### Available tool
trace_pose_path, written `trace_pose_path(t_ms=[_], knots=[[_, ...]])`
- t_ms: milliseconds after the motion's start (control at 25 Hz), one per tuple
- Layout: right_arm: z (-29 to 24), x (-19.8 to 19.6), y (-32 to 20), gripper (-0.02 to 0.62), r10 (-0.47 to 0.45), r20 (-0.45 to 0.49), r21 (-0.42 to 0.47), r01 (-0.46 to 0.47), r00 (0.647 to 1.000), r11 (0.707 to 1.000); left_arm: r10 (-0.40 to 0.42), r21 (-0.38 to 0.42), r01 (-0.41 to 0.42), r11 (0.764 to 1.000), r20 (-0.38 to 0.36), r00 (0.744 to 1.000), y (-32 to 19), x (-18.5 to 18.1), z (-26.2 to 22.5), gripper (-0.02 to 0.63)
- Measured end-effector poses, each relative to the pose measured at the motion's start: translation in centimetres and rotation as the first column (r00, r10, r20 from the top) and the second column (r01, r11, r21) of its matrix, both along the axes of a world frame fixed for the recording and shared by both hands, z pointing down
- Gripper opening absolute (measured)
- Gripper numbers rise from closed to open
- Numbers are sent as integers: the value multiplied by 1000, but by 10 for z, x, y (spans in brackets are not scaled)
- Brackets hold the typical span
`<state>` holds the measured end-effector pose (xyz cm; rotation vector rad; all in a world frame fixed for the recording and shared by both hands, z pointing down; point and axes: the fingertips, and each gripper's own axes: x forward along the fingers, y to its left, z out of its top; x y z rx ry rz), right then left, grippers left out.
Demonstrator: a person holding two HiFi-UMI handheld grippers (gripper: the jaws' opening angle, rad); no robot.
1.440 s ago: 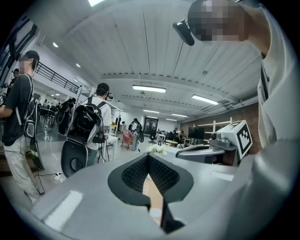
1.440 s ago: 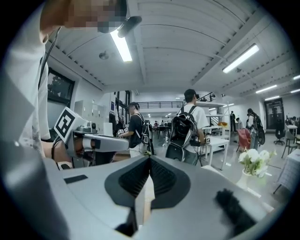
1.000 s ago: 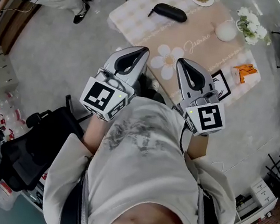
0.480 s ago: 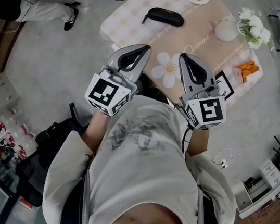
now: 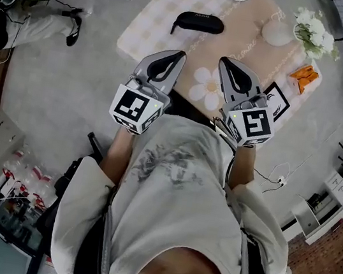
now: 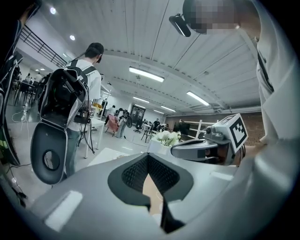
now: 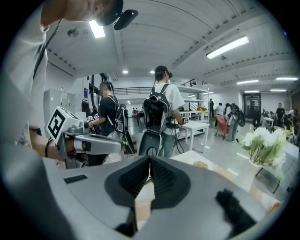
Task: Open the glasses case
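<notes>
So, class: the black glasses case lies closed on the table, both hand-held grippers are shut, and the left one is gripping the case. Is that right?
Not quite. The left hand-held gripper is shut on nothing: the head view shows the glasses case lying closed on the table well beyond its tips, untouched. The right hand-held gripper is shut too.
</notes>
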<state>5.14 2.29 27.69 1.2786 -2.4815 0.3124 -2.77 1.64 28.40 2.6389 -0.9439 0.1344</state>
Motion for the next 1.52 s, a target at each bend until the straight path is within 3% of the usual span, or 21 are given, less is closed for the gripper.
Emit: trace_pose_path(t_ms=[600, 1520], knots=[[62, 17, -48, 17, -4, -50, -73, 0, 999, 997, -38, -57, 40, 998, 47, 998, -37, 6, 52, 5], [144, 31, -106, 18, -44, -83, -173, 29, 996, 985, -22, -146, 42, 988, 133, 991, -83, 34, 132, 5]])
